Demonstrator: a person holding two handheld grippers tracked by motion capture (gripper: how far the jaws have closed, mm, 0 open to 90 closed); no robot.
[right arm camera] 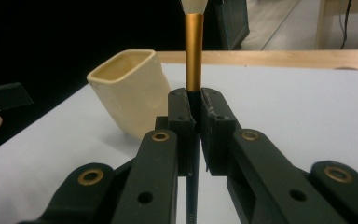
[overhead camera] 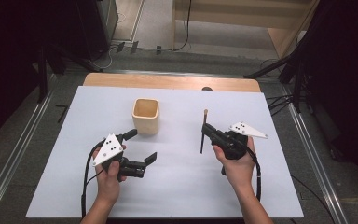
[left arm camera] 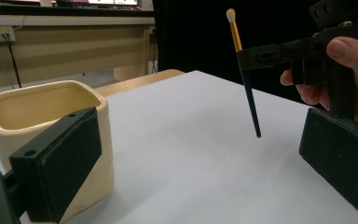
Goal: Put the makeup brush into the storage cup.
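Brush upright, clamped in right gripper; left gripper agape beside cup.

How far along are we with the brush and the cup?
Done: the right hand-held gripper is shut on the brush and holds it clear of the table. In hand: the left hand-held gripper, open, sits beside the cream cup. Left, probably: getting the brush into the cup.
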